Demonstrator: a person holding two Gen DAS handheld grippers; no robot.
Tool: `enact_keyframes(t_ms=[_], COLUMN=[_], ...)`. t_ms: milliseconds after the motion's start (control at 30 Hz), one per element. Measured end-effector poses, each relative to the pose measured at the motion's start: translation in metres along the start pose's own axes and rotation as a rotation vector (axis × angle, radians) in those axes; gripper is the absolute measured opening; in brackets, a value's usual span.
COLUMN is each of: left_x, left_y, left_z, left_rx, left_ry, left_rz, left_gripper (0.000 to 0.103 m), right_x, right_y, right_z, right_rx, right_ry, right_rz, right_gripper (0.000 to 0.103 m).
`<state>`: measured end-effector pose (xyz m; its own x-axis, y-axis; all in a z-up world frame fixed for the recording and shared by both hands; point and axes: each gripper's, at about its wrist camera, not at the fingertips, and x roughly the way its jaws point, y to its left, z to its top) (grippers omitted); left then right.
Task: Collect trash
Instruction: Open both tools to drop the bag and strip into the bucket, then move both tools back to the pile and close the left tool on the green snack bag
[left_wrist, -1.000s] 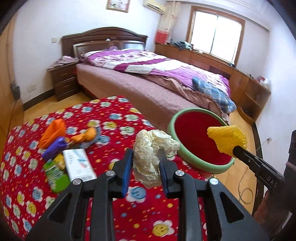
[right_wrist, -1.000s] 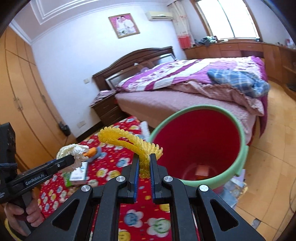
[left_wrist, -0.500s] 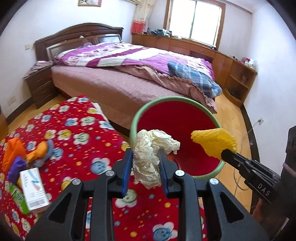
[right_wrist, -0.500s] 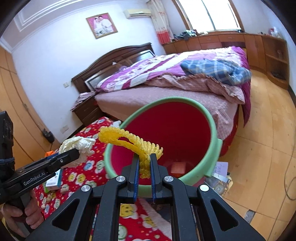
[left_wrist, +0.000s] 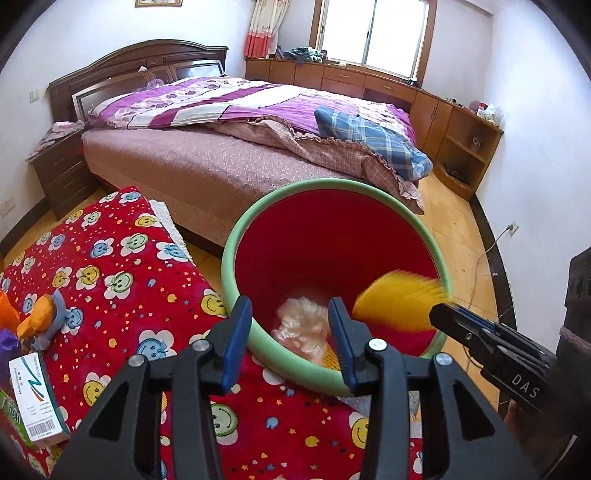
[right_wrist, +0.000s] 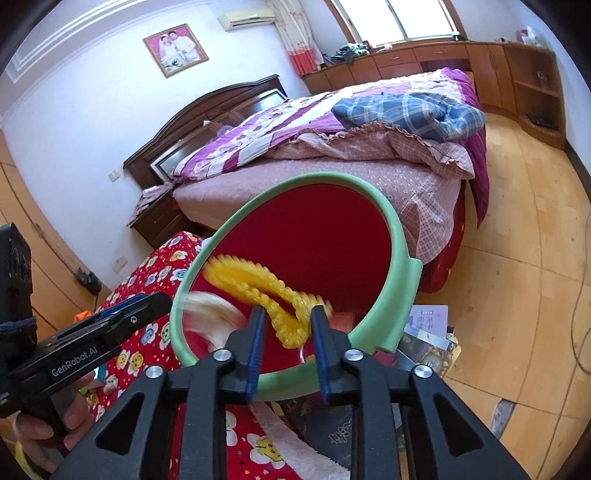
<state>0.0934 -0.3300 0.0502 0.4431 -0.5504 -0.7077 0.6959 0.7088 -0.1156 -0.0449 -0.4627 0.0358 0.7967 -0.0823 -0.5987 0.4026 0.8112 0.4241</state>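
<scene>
A red bin with a green rim (left_wrist: 236, 236) (right_wrist: 400, 280) stands by the table's edge. My left gripper (left_wrist: 290, 341) is open over the bin's near rim; the crumpled white wrapper (left_wrist: 303, 325) is blurred, falling inside the bin, and shows as a white blur in the right wrist view (right_wrist: 218, 314). My right gripper (right_wrist: 286, 350) is open over the bin; the yellow foam net (right_wrist: 266, 291) is loose between its fingers, blurred in motion. In the left wrist view the net (left_wrist: 399, 306) hangs just off the right gripper's tip (left_wrist: 443, 317).
The red flowered tablecloth (left_wrist: 122, 280) holds a white box (left_wrist: 35, 398), orange and purple wrappers (left_wrist: 33, 325) at the left. Papers and books (right_wrist: 424, 332) lie on the wooden floor beside the bin. A bed (left_wrist: 236, 147) stands behind.
Both grippers moved over the bin and opened. The white wrapper left the left gripper and drops into the bin. The yellow net slips free of the right gripper.
</scene>
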Motion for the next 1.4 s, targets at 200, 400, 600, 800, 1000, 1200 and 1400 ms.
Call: enact_keyframes(t_ms=[200,400,600,800,1000,1200,1400], left_x=[-0.008,-0.03,-0.058,-0.082,-0.104,-0.122,-0.138], left_y=[0.009,0.024,0.047,0.072,0.101,0.132,0.162], left_z=[-0.005,-0.014,-0.023,-0.033,-0.046,-0.062,-0.078], left_rx=[-0.036,-0.08,-0.132,-0.186,-0.244,-0.311,-0.376], left_ry=[-0.001,-0.016,-0.047,-0.074,-0.092,-0.1,-0.102], left_rz=[0.007,0.026,0.064,0.113,0.171,0.235,0.306], left_gripper=[0.043,0.043,0.043,0.043,0.044,0.049,0.058], right_x=[-0.002,-0.01,-0.017,-0.019,-0.017,-0.011,-0.006], right_y=[-0.001,0.01,0.03,0.049,0.069,0.086,0.101], right_z=[-0.001,-0.003,-0.005,-0.009,-0.014,-0.02,-0.027], right_rx=[0.007,-0.004,-0.036,-0.065,-0.099,-0.126,-0.154], right_ry=[-0.001,-0.013,-0.016,-0.008,0.006,0.029,0.04], right_rz=[0.004,0.026,0.051,0.073,0.098,0.114,0.111], right_gripper=[0.029,0.038,0.046,0.05,0.054,0.06,0.066])
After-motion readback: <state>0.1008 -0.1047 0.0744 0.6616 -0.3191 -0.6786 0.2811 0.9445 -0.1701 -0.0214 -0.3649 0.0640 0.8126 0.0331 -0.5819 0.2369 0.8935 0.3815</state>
